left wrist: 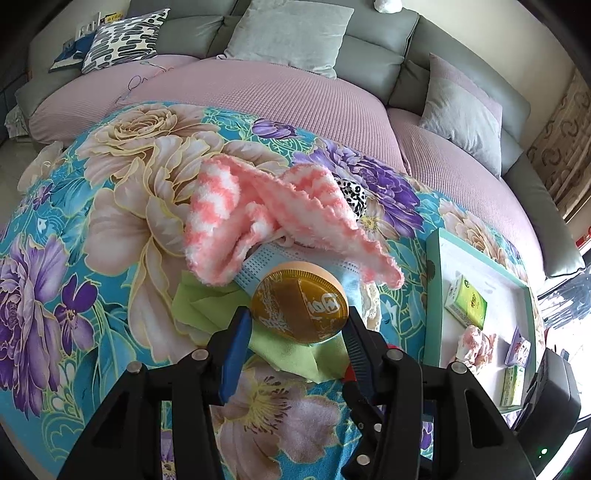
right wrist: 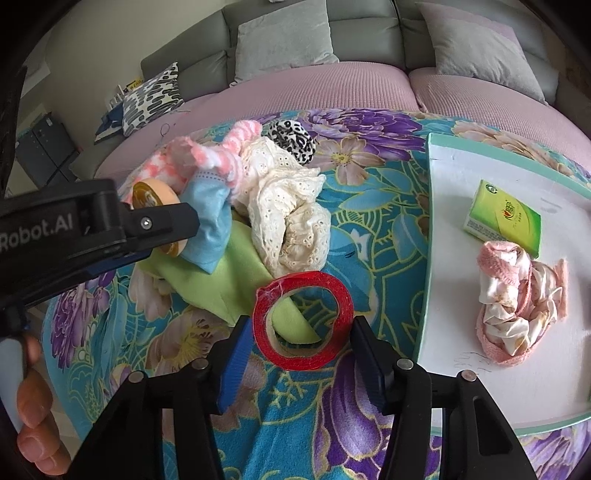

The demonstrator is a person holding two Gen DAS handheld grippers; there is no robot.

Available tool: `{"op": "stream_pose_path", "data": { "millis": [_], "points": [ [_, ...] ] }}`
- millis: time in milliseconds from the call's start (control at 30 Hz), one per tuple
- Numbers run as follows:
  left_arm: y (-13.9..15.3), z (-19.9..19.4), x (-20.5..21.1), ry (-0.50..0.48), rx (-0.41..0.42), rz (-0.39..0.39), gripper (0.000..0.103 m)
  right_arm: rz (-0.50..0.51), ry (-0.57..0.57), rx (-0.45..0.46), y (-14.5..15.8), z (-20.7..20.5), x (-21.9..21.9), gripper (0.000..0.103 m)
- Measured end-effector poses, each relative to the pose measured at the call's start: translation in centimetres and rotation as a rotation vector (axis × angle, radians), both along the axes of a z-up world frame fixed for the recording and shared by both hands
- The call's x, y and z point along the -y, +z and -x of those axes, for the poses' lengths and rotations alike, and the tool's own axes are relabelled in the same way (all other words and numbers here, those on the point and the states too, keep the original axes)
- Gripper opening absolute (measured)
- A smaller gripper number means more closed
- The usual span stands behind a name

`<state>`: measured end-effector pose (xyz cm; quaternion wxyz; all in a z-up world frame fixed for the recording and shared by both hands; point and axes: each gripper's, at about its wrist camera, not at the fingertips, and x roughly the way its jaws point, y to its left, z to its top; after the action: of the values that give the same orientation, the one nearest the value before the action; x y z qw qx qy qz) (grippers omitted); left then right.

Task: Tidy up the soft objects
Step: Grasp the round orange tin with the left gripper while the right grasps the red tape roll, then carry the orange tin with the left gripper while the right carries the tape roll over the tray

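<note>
On the floral blanket (left wrist: 92,221) lies a heap of soft things: a fluffy pink-and-white sock (left wrist: 258,214), a blue face mask (left wrist: 266,262), a green cloth (left wrist: 207,306), a cream lace cloth (right wrist: 288,218) and a leopard-print scrunchie (right wrist: 291,142). My left gripper (left wrist: 295,325) is shut on an amber tape roll (left wrist: 299,306) that rests on the heap. My right gripper (right wrist: 301,332) has its pads against both sides of a red tape ring (right wrist: 303,321) lying over the green cloth's corner.
A white tray with a mint rim (right wrist: 424,258) sits to the right, holding a green tissue pack (right wrist: 502,218) and a pink bundled cloth (right wrist: 517,310). Behind is a grey sofa with a pink cover (left wrist: 277,96) and cushions (left wrist: 291,33). A hand (right wrist: 33,406) holds the left gripper.
</note>
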<state>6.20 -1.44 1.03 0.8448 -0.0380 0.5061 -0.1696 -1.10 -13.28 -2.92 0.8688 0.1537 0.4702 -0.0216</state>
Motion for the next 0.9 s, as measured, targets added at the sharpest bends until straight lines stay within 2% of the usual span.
{"op": "stream_pose_path", "data": {
  "millis": [300, 500, 667, 900],
  "points": [
    [1.8, 0.5, -0.6, 0.011, 0.043, 0.013, 0.052, -0.008, -0.047, 0.070, 1.5, 1.1, 1.2, 0.057],
    [4.0, 1.1, -0.5, 0.012, 0.105, 0.032, 0.052, 0.009, -0.085, 0.117, 3.2, 2.2, 2.2, 0.057],
    [5.4, 1.7, 1.0, -0.025, 0.150, 0.048, 0.052, 0.025, -0.146, 0.137, 4.0, 3.3, 4.3, 0.057],
    [6.6, 2.6, 4.9, -0.132, 0.190, 0.081, 0.052, 0.064, -0.266, 0.133, 4.6, 4.7, 8.7, 0.057]
  ]
}}
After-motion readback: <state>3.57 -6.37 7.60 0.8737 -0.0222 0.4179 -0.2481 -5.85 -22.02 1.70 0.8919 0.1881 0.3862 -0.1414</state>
